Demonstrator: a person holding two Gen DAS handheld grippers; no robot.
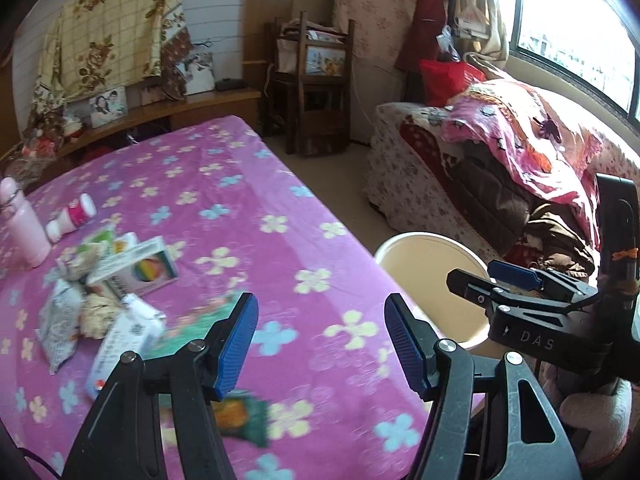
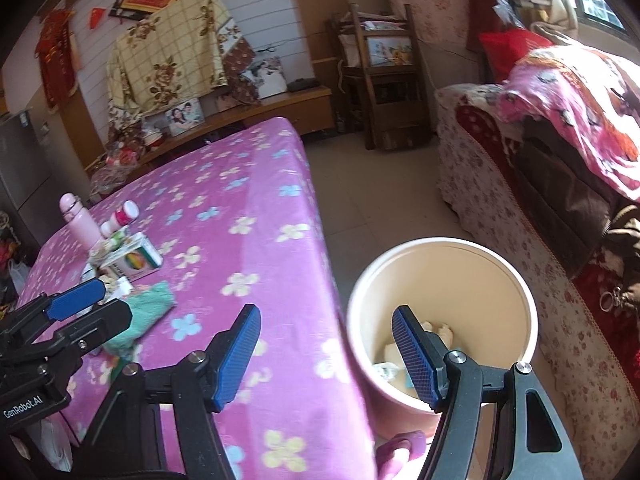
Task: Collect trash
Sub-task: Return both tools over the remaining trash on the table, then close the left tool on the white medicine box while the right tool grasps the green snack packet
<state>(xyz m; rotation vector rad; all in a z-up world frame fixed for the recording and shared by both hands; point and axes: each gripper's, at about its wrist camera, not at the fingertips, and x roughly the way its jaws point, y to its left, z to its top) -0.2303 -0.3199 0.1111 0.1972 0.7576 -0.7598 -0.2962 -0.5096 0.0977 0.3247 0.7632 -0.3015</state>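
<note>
A pile of trash lies on the purple flowered tablecloth (image 1: 248, 184): a box with a rainbow print (image 1: 140, 268), crumpled paper (image 1: 98, 312), white packets (image 1: 124, 340) and a green wrapper (image 1: 240, 412). My left gripper (image 1: 320, 344) hovers open over the cloth right of the pile, with nothing between its blue pads. A cream round bin (image 2: 440, 242) stands on the floor beside the table and holds some scraps (image 2: 386, 368). My right gripper (image 2: 324, 356) is open and empty above the table edge and the bin's near rim. Each gripper shows in the other's view: right gripper (image 1: 480, 276), left gripper (image 2: 96, 312).
A pink bottle (image 1: 24, 224) and a small white and pink bottle (image 1: 72, 216) stand or lie behind the pile. A sofa with blankets (image 2: 520, 200) runs along the right, a dark wooden chair (image 2: 380, 80) stands at the back. A pink slipper (image 2: 400, 452) is near the bin.
</note>
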